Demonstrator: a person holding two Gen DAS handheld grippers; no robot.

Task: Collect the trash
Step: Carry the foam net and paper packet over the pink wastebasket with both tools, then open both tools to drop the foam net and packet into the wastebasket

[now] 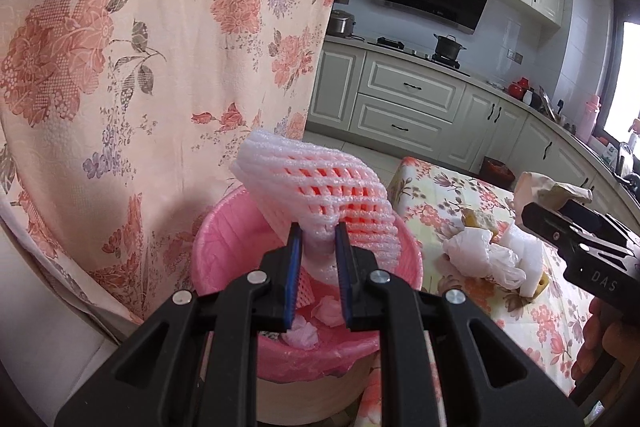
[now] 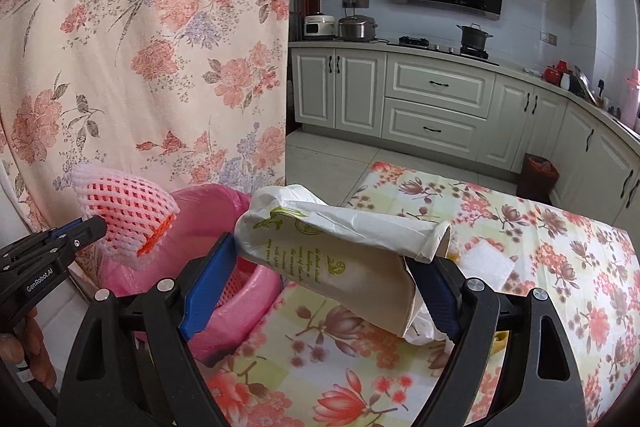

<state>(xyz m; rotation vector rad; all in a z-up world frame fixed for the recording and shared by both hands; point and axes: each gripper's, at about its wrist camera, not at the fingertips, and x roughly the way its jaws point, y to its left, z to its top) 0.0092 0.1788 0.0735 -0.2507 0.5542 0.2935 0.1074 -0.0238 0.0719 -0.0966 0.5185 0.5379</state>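
Note:
My left gripper is shut on a white and orange foam fruit net and holds it above the pink-lined trash bin. The net also shows in the right wrist view, with the left gripper beside it. My right gripper is shut on a crumpled paper cup wrapped in a white plastic bag, above the table edge next to the bin. The right gripper also shows at the right of the left wrist view, holding the cup.
A floral tablecloth covers the table. On it lie a crumpled white plastic bag, white foam and a yellow scrap. A floral curtain hangs behind the bin. Kitchen cabinets stand beyond.

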